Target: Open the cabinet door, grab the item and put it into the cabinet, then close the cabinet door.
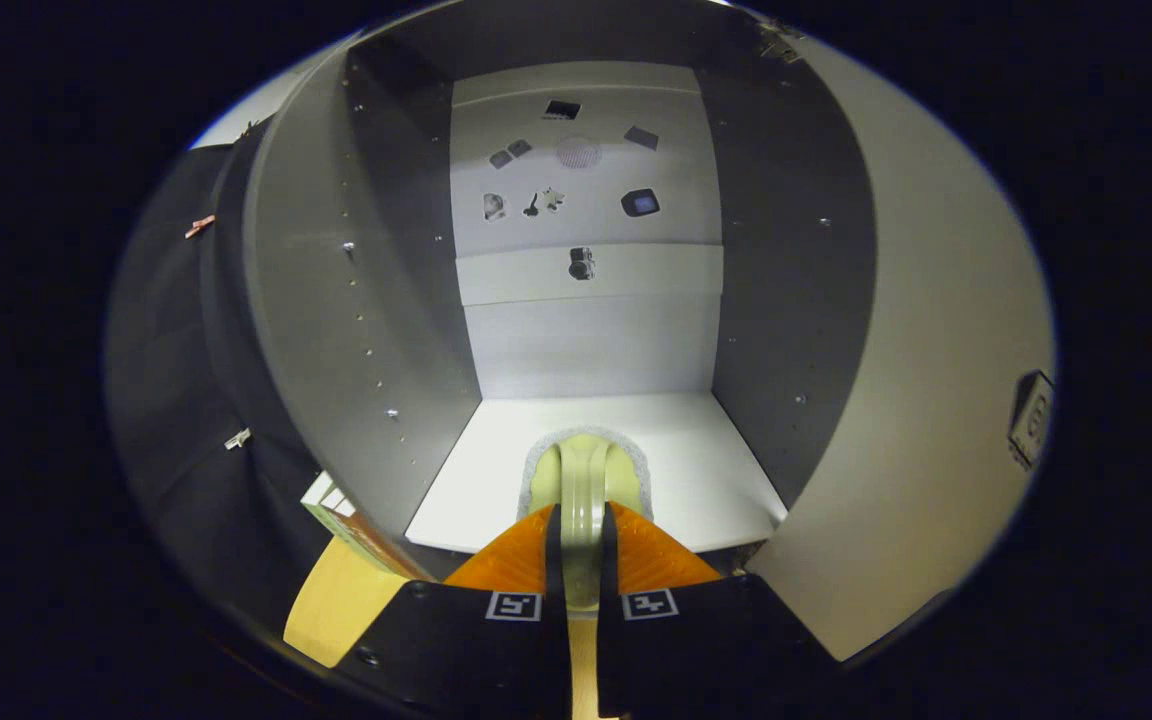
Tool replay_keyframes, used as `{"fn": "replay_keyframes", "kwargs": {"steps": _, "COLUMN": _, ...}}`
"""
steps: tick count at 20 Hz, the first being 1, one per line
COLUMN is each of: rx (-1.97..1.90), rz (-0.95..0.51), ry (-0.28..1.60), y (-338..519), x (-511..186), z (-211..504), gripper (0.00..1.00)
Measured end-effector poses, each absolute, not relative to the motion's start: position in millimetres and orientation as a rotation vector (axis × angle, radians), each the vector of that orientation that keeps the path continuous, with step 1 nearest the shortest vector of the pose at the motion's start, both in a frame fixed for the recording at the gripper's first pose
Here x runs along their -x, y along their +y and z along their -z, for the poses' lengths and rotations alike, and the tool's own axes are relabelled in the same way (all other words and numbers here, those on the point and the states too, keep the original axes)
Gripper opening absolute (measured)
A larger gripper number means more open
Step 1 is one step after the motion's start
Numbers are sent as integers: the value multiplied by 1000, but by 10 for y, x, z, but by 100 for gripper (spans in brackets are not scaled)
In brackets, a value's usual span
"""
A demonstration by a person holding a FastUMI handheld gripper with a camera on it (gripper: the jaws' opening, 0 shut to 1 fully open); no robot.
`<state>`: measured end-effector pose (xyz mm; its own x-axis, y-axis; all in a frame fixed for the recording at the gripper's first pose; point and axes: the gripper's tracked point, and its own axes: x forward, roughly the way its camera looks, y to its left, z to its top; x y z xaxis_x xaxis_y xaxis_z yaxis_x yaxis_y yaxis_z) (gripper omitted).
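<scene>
With cabinet (576,250) open across the frame centre and door (916,400) swung right: pale green item (584,480) at lower centre, clamped between both fingers of gripper (581,560), long axis pointing straight ahead over cabinet floor (716,470).

White cabinet floor (696,470), with the pale-green item (586,475) just above it.

Black gripper (582,560) body, square coded markers beside the jaws.

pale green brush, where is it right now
In the gripper view the pale green brush is clamped between the gripper fingers, its head over the white cabinet floor.
</scene>
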<state>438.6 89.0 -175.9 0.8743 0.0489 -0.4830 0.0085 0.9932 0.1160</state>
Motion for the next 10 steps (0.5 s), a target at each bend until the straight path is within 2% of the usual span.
{"fn": "replay_keyframes", "kwargs": {"steps": 10, "rx": -139, "rz": -2, "ry": 600, "y": 871, "x": -5242, "z": 2331, "gripper": 14}}
